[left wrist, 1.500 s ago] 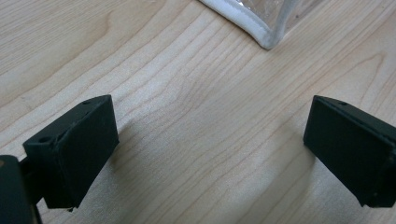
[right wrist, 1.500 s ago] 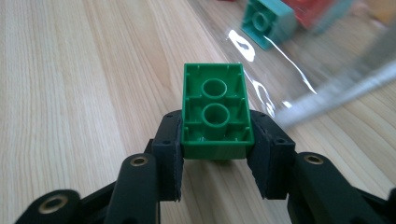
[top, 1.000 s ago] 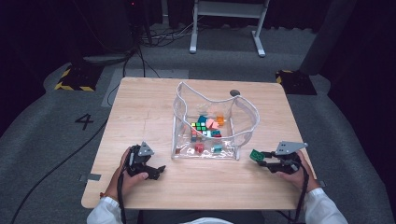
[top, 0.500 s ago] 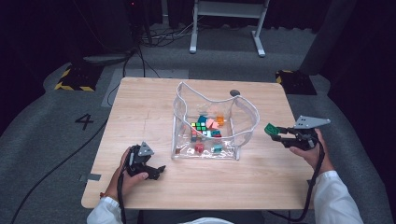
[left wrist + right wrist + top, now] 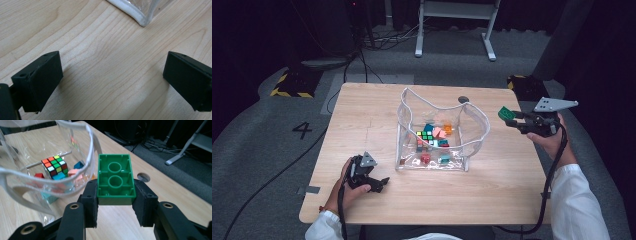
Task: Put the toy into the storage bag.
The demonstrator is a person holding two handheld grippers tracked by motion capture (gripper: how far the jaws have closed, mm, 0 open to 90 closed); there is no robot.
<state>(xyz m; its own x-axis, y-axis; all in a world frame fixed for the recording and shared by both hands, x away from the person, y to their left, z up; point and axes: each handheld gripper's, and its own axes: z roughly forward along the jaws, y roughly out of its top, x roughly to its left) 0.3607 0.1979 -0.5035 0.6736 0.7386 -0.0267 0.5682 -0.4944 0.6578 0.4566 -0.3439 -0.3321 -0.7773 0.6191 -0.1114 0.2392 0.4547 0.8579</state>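
- While the left gripper [image 5: 382, 183] stays resting on the pale wooden table [image 5: 362, 110], its jaws spread, the right gripper [image 5: 512, 120] has risen.
- It pinches a green plastic building brick [image 5: 115, 179] beside the clear plastic bag's [image 5: 472, 135] rim.

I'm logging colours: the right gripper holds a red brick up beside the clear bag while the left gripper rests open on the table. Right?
Not quite. The brick is green, as the right gripper view shows. The rest holds: the right gripper holds it beside the clear bag, and the left gripper rests open on the table.
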